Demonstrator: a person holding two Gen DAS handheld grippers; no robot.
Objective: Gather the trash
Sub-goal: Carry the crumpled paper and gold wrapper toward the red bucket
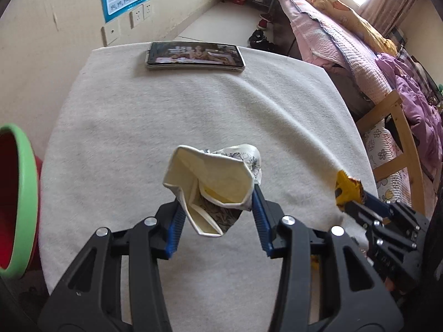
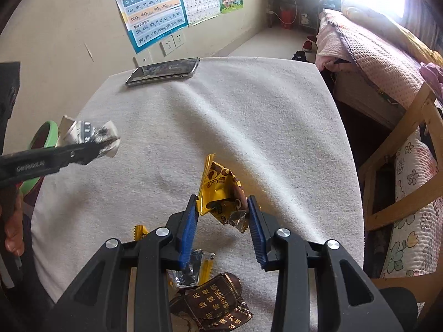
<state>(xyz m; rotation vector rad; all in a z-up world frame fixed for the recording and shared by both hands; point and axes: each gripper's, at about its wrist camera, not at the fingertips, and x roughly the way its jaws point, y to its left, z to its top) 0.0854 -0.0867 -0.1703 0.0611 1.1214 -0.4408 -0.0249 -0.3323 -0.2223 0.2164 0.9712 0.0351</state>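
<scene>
My left gripper [image 1: 218,197] is shut on a crushed white paper cup [image 1: 213,179] with a dark floral print and holds it above the white-clothed table [image 1: 138,127]. The cup also shows in the right wrist view [image 2: 91,135], at the left. My right gripper [image 2: 223,204] is shut on a yellow snack wrapper [image 2: 221,191], lifted above the cloth. The wrapper shows in the left wrist view [image 1: 347,191] at the right. A brown wrapper [image 2: 213,304] and a yellow-silver wrapper [image 2: 193,268] lie on the table under my right gripper.
A bin with a green rim and red inside [image 1: 19,199] stands at the table's left edge. A phone [image 1: 195,56] lies at the far edge. A wooden chair [image 2: 401,166] and a bed [image 1: 346,47] are to the right.
</scene>
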